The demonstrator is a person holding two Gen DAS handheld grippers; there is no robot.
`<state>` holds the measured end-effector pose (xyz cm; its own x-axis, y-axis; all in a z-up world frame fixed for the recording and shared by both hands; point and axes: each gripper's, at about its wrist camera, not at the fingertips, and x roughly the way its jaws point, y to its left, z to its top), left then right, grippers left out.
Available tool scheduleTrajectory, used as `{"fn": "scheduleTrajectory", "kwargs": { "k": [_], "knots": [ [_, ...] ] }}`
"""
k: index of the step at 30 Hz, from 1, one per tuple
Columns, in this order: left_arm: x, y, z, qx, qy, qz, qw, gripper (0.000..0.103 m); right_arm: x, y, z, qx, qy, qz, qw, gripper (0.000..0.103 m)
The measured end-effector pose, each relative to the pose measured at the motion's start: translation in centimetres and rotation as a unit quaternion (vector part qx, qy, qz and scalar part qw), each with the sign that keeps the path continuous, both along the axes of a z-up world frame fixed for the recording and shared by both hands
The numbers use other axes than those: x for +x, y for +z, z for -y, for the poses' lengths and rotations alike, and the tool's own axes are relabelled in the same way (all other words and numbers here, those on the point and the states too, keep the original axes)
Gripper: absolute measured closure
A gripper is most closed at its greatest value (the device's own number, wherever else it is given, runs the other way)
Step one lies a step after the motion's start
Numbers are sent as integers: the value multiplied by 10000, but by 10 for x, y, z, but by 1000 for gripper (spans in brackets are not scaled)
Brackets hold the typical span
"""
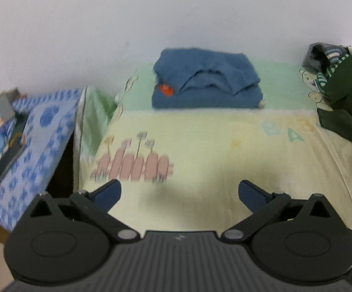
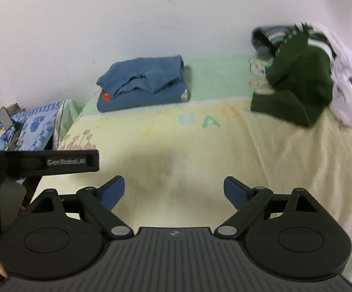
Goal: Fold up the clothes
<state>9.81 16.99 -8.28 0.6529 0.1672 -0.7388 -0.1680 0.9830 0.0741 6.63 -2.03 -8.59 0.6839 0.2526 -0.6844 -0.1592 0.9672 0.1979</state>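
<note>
Grippers both spread wide, yours holding nothing: left gripper (image 1: 179, 193), right gripper (image 2: 174, 189). Only right view shows white crumpled garment (image 2: 345, 97) behind dark green fabric heap (image 2: 297, 87). Folded blue knitted garment (image 1: 206, 79) lies well ahead, near wall, on pale yellow printed bedsheet (image 1: 224, 150).

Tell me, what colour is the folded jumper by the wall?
Blue, the folded jumper has a small orange tag; clearest in the left wrist view.
</note>
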Motion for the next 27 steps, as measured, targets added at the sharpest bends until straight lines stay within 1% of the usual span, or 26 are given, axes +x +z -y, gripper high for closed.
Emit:
{"fn": "scheduleTrajectory", "kwargs": {
  "k": [2, 5, 7, 12, 18, 21, 24, 27],
  "knots": [
    [-12, 1, 2, 154, 201, 39, 9997, 1, -4, -3, 2, 33, 5, -129, 9999, 13],
    [-26, 4, 10, 362, 348, 85, 9987, 1, -11, -1, 2, -45, 144, -46, 9999, 13],
    [-31, 7, 17, 406, 361, -35, 9985, 1, -14, 1, 3, -87, 252, 26, 9996, 13],
    [-42, 14, 37, 366, 471, -197, 9980, 1, -17, 10, 21, 148, 310, -7, 9994, 13],
    [-58, 17, 66, 377, 551, -266, 9974, 1, -27, 16, 41, 5, 484, 161, 9987, 13],
    [-66, 18, 76, 426, 667, -293, 9964, 1, -33, 15, 51, 51, 543, 165, 9984, 12],
    [-76, 17, 79, 357, 762, -335, 9959, 1, -37, 12, 58, 133, 640, 125, 9978, 12],
    [-85, 16, 80, 383, 783, -364, 9955, 1, -42, 11, 57, 88, 664, 122, 9977, 12]
  ]
}}
